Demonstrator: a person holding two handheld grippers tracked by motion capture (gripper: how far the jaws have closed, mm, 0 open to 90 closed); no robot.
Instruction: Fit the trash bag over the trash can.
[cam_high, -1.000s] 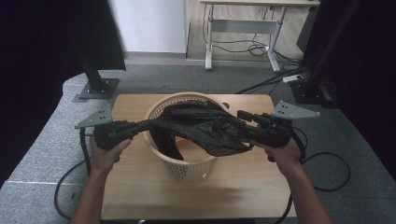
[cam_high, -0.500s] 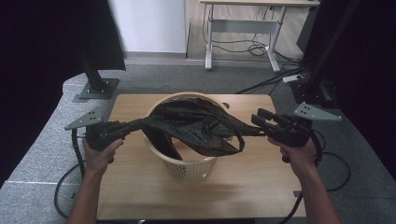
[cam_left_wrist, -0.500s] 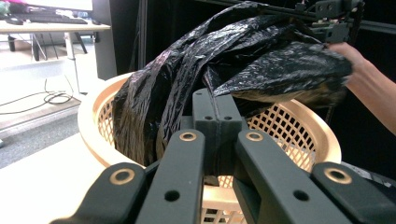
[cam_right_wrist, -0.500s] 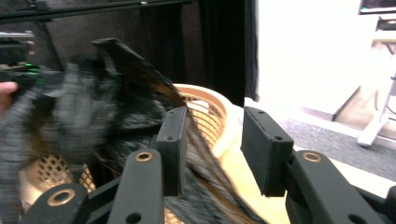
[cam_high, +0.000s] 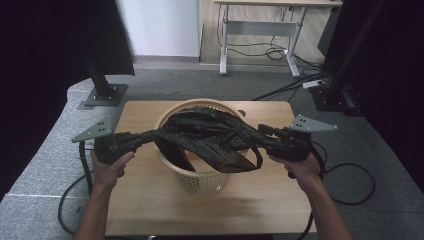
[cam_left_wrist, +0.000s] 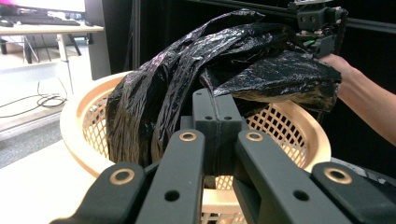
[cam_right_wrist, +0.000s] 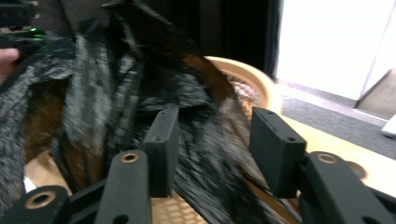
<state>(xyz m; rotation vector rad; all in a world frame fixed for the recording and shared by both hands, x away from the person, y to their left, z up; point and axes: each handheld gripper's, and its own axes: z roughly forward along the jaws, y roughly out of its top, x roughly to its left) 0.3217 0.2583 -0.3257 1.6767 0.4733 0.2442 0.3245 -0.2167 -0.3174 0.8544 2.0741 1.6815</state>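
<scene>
Right claw (cam_high: 266, 134) has drawn back toward the counter's (cam_high: 150, 200) right edge, jaws just opening.
Left claw (cam_high: 142, 138) pinches the black bag (cam_high: 210, 137) over the central basket (cam_high: 200, 182); right pads apparently loose around blurred plastic; grey carpet.

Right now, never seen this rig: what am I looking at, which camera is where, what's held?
No robot: a person holds a two-jaw gripper in each hand. The high view looks down on the wooden table; each gripper view rides on its own gripper. On the table stands a beige plastic lattice basket, with a crinkled black plastic bag stretched over its rim. The left gripper is shut on the bag's edge. The right gripper has just been opening; the bag lies between its parted jaws, apparently unpressed.
</scene>
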